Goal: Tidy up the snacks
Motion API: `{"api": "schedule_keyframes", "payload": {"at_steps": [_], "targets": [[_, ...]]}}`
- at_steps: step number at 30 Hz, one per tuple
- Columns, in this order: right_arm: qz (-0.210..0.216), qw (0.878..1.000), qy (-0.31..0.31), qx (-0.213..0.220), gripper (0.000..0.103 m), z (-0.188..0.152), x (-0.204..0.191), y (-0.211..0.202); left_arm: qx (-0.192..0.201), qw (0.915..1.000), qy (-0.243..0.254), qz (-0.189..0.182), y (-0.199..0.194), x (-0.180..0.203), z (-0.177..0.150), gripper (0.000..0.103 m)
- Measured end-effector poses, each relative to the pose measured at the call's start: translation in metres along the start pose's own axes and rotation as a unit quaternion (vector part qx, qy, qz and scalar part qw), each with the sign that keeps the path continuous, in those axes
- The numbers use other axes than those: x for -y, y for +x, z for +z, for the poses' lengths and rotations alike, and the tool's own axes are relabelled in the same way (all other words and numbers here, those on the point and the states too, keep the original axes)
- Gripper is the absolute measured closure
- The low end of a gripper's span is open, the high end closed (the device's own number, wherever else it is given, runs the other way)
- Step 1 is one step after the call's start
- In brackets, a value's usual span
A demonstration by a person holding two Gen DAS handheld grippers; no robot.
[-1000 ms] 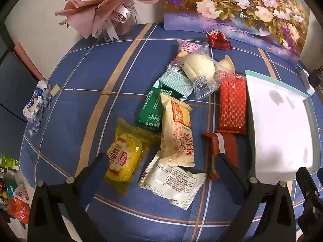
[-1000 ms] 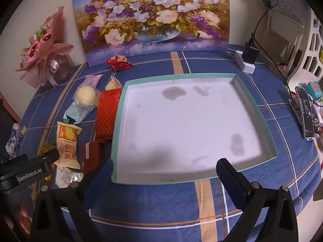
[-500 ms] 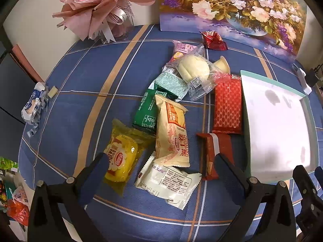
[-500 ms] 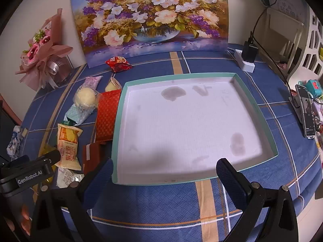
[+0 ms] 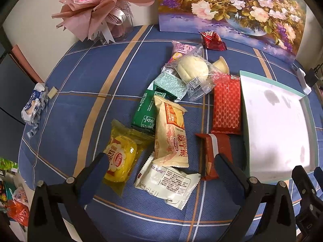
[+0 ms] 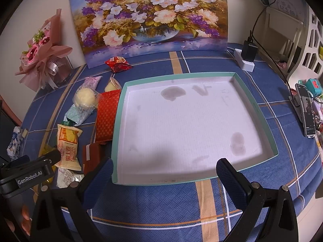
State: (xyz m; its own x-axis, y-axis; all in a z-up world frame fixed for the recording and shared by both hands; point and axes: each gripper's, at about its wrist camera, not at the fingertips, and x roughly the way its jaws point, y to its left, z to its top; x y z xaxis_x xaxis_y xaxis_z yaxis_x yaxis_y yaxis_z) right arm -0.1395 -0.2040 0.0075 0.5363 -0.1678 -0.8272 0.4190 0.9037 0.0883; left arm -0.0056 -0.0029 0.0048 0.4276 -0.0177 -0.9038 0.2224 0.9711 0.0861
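Far left on the bench (image 5: 66, 104), a crumpled blue-white wrapper (image 5: 33, 106) lies well apart from the rest; a pink bouquet (image 5: 97, 4) stands at the back. Snack pile sits mid-bench, none in the tray yet: yellow packet (image 5: 119, 159), green packet (image 5: 145, 113) partly under a cream packet (image 5: 171, 135), white packet (image 5: 167, 183) nearest, its top edge under the cream one. Left gripper (image 5: 159, 167) is spread wide and holds nothing, hanging over the near end of the pile with the white packet between its fingers. Further back: mint packet (image 5: 171, 82), clear-wrapped bun (image 5: 193, 70), pink packet (image 5: 181, 49), small red bag (image 5: 214, 40) by the painting (image 5: 232, 4). Right of those, a brown-red bar (image 5: 212, 153) and a red patterned packet (image 5: 227, 104) lie just beside the tray (image 6: 119, 121), which is empty and stained. Right gripper (image 6: 164, 174) is also spread and empty, hovering at the tray's near edge. Likely step: left picks the first snack. Best to go for the white packet, drop straight down, close across its short width, and lift slowly so the overlapping cream packet slides off rather than dragging. Keep the right gripper off the tray's left side so the carry-over path stays free. Phone (image 6: 306, 113) and charger (image 6: 248, 54) at far right, out of play.
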Motion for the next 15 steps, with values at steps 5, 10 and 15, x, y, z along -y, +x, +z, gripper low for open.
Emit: {"api": "schedule_keyframes", "payload": {"at_steps": [5, 10, 15], "targets": [[0.000, 1.000, 0.000, 0.000, 0.000, 0.0000, 0.0003, 0.0000, -0.001, 1.0000, -0.002, 0.001, 0.0002, 0.0014, 0.0010, 0.000], [0.000, 1.000, 0.000, 0.000, 0.000, 0.0002, 0.0004, 0.0003, -0.001, 1.0000, -0.002, 0.001, 0.0000, 0.0008, 0.0010, 0.000], [0.000, 1.000, 0.000, 0.000, 0.000, 0.0000, 0.0007, 0.0000, -0.003, 1.0000, -0.003, 0.002, 0.0005, 0.0000, 0.0011, 0.000]]}}
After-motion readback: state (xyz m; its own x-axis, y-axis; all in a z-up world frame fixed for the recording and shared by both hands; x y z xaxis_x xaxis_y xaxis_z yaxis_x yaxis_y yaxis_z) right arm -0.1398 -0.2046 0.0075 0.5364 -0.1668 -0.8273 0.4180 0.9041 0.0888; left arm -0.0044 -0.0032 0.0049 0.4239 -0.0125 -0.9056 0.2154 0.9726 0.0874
